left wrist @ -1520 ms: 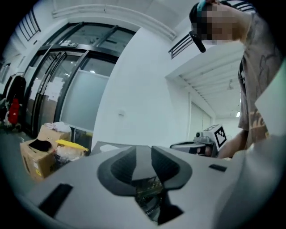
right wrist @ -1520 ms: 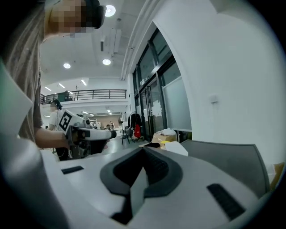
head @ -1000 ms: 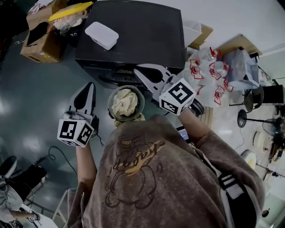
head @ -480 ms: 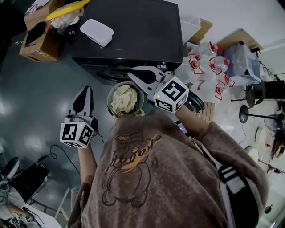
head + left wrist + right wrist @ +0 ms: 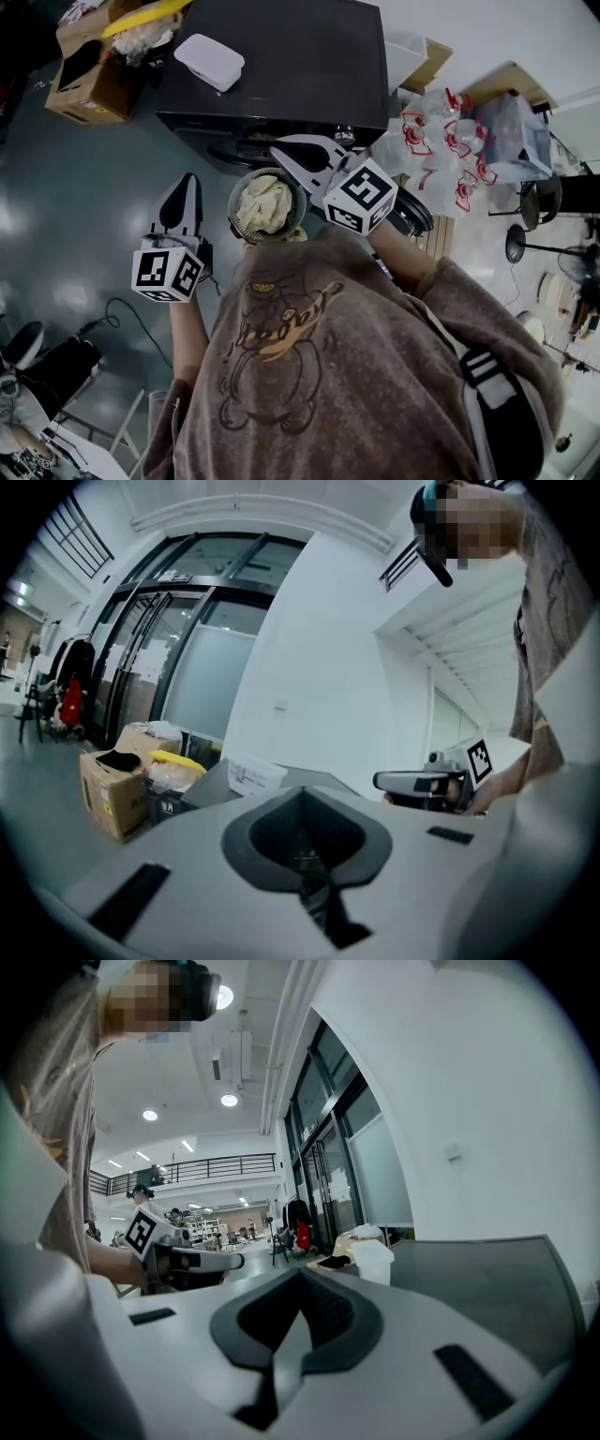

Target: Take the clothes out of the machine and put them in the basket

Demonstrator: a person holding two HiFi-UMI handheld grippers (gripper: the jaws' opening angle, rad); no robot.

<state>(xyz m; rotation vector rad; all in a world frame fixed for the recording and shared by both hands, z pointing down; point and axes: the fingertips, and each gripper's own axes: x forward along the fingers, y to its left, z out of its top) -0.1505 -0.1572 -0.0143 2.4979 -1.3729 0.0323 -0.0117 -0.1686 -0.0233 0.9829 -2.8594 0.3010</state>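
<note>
The cream-coloured crumpled bundle of clothes (image 5: 266,203) lies inside the round grey basket (image 5: 234,214). The basket stands on the floor directly before the front of the black box-shaped machine (image 5: 291,56). The bundle is a heap with no long axis that we can find. It fills most of the basket, and we see nothing else in there. No view shows the inside of the machine, so we cannot tell whether any garment remains there.

The basket sits between the two grippers. The right gripper (image 5: 281,146) passes by the far right rim of the basket in the head view, and its tips reach the front edge of the machine. We cannot tell how far it clears the rim. The left gripper (image 5: 185,183) is to the left of the basket and apart from it, over bare floor, pointing toward the machine front. We judge the right gripper the nearer to the machine.

Both pairs of jaws are closed, pads together, with nothing between them. We judge that a reach into the machine calls for the jaws to part first.

A white rectangular lidded box (image 5: 214,62) rests on top of the machine. To the left of the machine, a brown cardboard box (image 5: 80,80) has a yellow item and pale crumpled material at its top. Clear plastic bags with red print (image 5: 436,141) lie to the right.
</note>
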